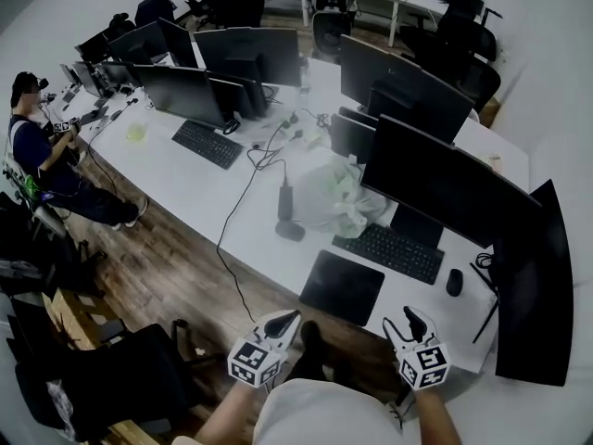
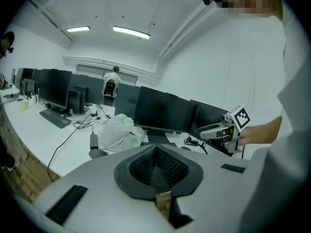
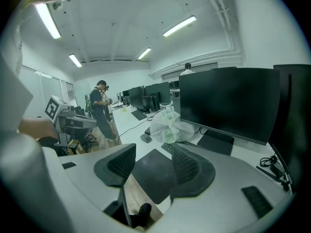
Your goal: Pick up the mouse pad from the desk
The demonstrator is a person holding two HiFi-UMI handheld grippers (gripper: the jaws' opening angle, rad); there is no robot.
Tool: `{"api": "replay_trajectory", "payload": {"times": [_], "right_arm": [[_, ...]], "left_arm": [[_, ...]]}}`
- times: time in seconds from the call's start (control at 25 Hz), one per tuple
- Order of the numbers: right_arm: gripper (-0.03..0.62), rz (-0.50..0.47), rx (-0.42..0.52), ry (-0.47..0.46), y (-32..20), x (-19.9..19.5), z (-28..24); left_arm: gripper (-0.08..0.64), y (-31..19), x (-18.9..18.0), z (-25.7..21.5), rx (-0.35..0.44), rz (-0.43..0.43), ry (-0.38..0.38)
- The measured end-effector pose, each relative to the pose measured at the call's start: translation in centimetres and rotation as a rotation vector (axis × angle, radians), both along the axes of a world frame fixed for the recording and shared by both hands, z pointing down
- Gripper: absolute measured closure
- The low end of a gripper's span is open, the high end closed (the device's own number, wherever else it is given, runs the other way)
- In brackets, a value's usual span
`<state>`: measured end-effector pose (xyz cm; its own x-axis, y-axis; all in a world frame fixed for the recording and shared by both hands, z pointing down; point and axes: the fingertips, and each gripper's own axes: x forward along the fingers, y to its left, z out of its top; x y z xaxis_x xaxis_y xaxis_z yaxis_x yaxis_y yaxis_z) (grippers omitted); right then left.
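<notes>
Mouse pad lies flat at the near edge of the white desk, just in front of the keyboard. The mouse sits off to the pad's right. I hold both grippers short of the desk edge, clear of the pad.

Left gripper: jaws pressed together, nothing between them.

Right gripper: jaws apart, empty. In its own view the pad shows through the gap, farther off.

Crumpled plastic bag behind the keyboard.
</notes>
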<state>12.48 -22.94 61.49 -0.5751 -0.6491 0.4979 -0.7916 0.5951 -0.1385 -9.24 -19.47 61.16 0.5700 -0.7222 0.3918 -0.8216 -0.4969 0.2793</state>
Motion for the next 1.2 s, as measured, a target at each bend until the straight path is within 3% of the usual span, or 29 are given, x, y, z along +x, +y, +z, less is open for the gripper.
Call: {"api": "replay_trajectory", "payload": {"times": [0.56,1.2], "right_arm": [[0.314,0.110,-0.159,0.089,-4.7,-3.1,8.6],[0.222,0.112,-0.332,0.223,-8.4,-2.1,21.2]], "left_arm": [[0.543,-6.5,-1.9,6.6,-0.073,0.158,0.011],[0.543,-9.5,-0.7,14.6,-0.195,0.114,0.009]]}}
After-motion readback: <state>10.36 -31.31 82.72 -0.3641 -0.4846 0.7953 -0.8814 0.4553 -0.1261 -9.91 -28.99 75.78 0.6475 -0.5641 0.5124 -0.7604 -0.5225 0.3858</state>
